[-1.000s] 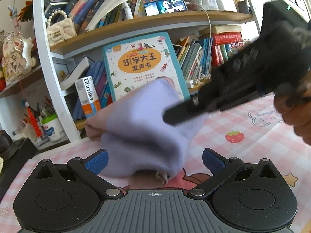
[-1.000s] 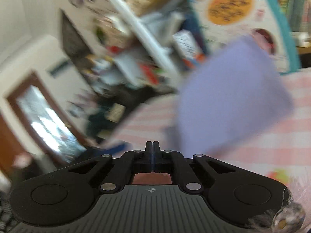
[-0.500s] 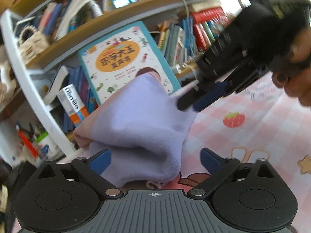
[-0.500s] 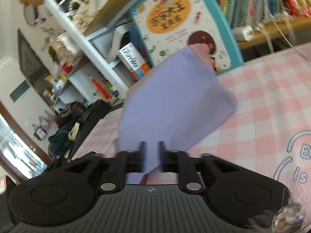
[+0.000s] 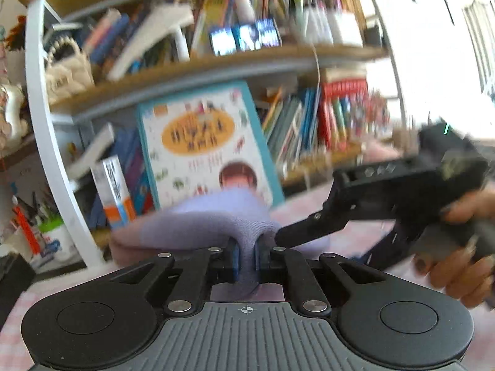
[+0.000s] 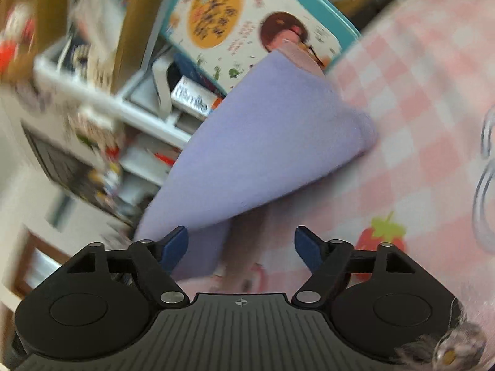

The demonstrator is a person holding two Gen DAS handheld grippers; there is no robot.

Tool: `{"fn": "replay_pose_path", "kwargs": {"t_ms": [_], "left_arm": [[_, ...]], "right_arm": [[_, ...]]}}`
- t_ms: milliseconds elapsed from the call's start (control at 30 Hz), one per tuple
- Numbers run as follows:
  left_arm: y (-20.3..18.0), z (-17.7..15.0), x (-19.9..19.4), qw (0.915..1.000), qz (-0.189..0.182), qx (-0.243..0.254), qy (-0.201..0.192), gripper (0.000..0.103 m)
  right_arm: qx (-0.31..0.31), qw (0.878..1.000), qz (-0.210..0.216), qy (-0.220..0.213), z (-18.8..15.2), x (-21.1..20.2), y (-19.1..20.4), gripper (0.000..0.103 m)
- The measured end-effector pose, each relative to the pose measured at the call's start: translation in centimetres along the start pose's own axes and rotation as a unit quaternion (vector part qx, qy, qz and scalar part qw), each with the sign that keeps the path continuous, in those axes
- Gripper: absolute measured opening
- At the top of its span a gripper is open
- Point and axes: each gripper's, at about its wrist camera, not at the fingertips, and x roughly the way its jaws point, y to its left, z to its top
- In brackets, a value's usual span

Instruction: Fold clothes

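Left gripper (image 5: 246, 258): my jaws have just been closing and now pinch a fold of the lilac garment (image 5: 213, 219) between the blue pads.
Right gripper (image 6: 241, 249): my jaws have just been opening; they stand wide, nothing pressed between them.
Garment: straight ahead of my right gripper on the pink checked tablecloth (image 6: 411, 99), long axis running away from me toward the picture book (image 6: 247, 21).
Writing: the book's orange title is too blurred to read; the white-and-orange box (image 6: 193, 100) looks like "usmile".

Both wrist views close on garment (image 5: 198, 216)
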Motion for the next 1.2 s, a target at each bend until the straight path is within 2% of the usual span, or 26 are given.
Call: {"fn": "replay_pose_path", "kwargs": {"t_ms": [67, 167, 300, 333, 400, 433, 467, 600, 700, 767, 833, 900, 1000, 1067, 1100, 1133, 1200], "left_arm": [[0.5, 0.6, -0.9, 0.9996, -0.014, -0.022, -0.007, 0.009], [1.2, 0.8, -1.8, 0.9983, -0.031, -0.048, -0.009, 0.009], [1.5, 0.5, -3.0, 0.9981, -0.039, -0.048, -0.006, 0.009], [1.5, 0.6, -3.3, 0.9979, -0.042, -0.048, -0.006, 0.009], [1.5, 0.5, -3.9, 0.9977, -0.047, -0.047, -0.011, 0.009], [1.6, 0.4, -4.3, 0.9976, -0.050, -0.047, -0.012, 0.009], [1.6, 0.2, -4.3, 0.9977, -0.051, -0.044, -0.008, 0.009], [1.6, -0.8, -3.9, 0.9974, -0.055, -0.044, 0.017, 0.009], [1.0, -0.6, -4.2, 0.9949, -0.090, -0.043, 0.017, 0.008], [0.7, 0.5, -5.0, 0.9903, -0.132, -0.043, -0.010, 0.008], [0.6, 2.6, -6.6, 0.9807, -0.178, -0.050, -0.064, 0.008], [1.5, 5.0, -8.8, 0.9627, -0.224, -0.069, -0.136, 0.008], [3.9, 7.1, -11.7, 0.9230, -0.288, -0.108, -0.231, 0.008], [5.6, 7.9, -13.5, 0.8915, -0.326, -0.134, -0.285, 0.008], [6.2, 7.8, -13.7, 0.8868, -0.332, -0.145, -0.286, 0.008], [6.8, 7.6, -13.9, 0.8821, -0.339, -0.156, -0.287, 0.008], [7.8, 6.3, -13.0, 0.8897, -0.336, -0.179, -0.252, 0.008]], "right_arm": [[0.039, 0.999, 0.026, -0.011, 0.0, -0.2, -0.7, 0.077], [0.048, 0.998, 0.030, -0.038, -0.1, -0.7, -0.7, 0.076], [0.091, 0.993, 0.046, -0.066, 0.1, -1.2, -1.6, 0.073], [0.102, 0.991, 0.048, -0.068, 0.2, -1.2, -2.0, 0.069], [0.101, 0.992, 0.033, -0.068, 0.3, -1.1, -2.1, 0.047], [0.095, 0.993, 0.024, -0.067, 0.3, -1.1, -2.0, 0.028], [0.087, 0.994, 0.014, -0.066, 0.2, -1.0, -1.9, 0.021], [0.048, 0.995, -0.011, -0.086, 0.3, -1.8, -0.9, 0.012], [0.018, 0.989, 0.021, -0.143, 1.0, -5.0, 1.2, 0.011], [-0.029, 0.982, 0.044, -0.182, 1.5, -7.8, 4.1, 0.010], [-0.112, 0.968, 0.040, -0.221, 1.8, -10.5, 8.6, 0.010], [-0.200, 0.945, 0.042, -0.254, 2.0, -13.0, 13.8, 0.010], [-0.312, 0.902, 0.086, -0.287, 2.0, -15.9, 21.5, 0.010], [-0.367, 0.878, 0.120, -0.284, 1.9, -16.6, 25.4, 0.010], [-0.384, 0.872, 0.124, -0.277, 1.9, -16.5, 26.7, 0.010], [-0.390, 0.874, 0.114, -0.266, 1.9, -15.7, 27.0, 0.010], [-0.389, 0.886, 0.075, -0.239, 2.0, -13.0, 26.2, 0.010]]}}
